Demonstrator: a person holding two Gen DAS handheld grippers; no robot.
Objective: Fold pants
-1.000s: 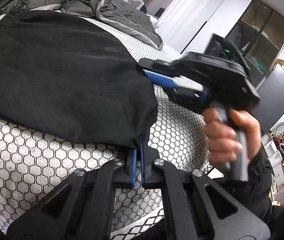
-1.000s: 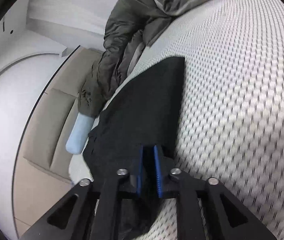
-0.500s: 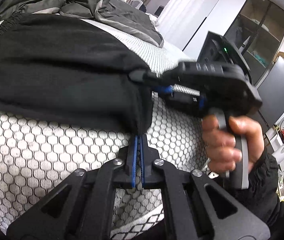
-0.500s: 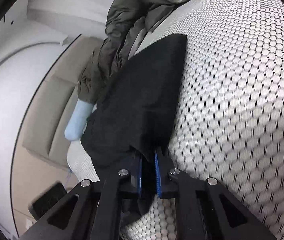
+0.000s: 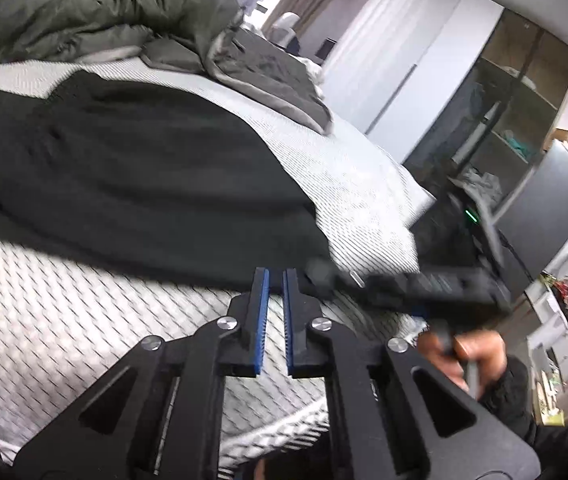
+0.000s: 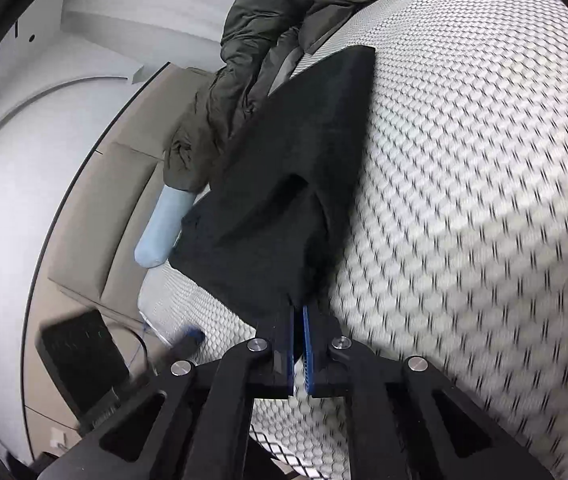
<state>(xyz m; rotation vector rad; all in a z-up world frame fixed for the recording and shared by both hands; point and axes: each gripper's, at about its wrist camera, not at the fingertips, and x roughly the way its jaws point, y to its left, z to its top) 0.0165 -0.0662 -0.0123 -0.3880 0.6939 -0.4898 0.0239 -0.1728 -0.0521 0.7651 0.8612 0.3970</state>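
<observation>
The black pants (image 5: 132, 184) lie on the bed's white honeycomb mattress (image 5: 64, 320), one layer folded over another. My left gripper (image 5: 276, 274) is slightly open and empty, just short of the pants' near edge. The right gripper's body (image 5: 415, 284) shows blurred to its right, at the same edge. In the right wrist view the pants (image 6: 284, 184) stretch away from my right gripper (image 6: 299, 310), whose blue pads are nearly together at the pants' near corner; the cloth looks to end just at the tips.
A rumpled grey-green duvet (image 5: 124, 24) lies at the far end of the bed. A light blue pillow (image 6: 164, 224) lies by the beige headboard (image 6: 96, 216). Wardrobe and shelves (image 5: 503, 120) stand beyond the bed's right edge.
My left gripper has let go of the pants' edge and drawn back, pads parted. My right gripper has lowered the cloth onto the bed and pulled back to its corner.
</observation>
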